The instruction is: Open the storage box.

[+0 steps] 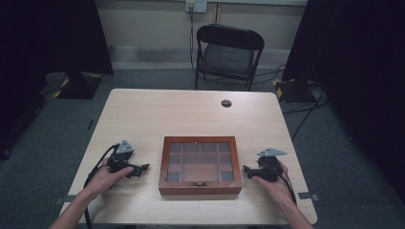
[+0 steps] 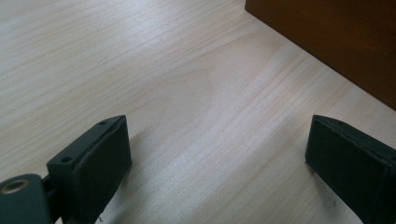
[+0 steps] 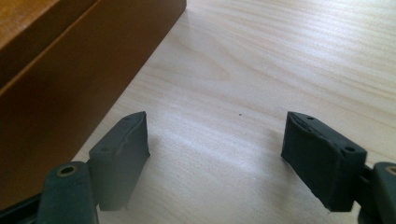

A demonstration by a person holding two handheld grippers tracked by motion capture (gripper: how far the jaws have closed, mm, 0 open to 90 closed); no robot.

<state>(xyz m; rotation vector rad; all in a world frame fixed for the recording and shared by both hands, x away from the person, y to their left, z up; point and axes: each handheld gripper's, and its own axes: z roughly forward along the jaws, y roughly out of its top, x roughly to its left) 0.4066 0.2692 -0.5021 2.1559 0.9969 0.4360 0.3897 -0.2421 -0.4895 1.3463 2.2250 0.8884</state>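
Fingers (image 2: 93, 163) of the left gripper (image 1: 138, 170) and right gripper (image 1: 248, 171) stand apart and empty, flanking the wooden box (image 1: 200, 164) at mid-desk (image 1: 157, 114). Uneven side pressure would likely skew the closed box, or fingers could slip off its smooth walls.

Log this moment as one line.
left gripper: open, empty | right gripper: open, empty | brown wooden glass-lidded box: closed, between them, untouched

You see the wooden box (image 2: 336, 42) cut off by the frame in both gripper views, and its glass-lidded compartments' contents are too dim to tell from above.
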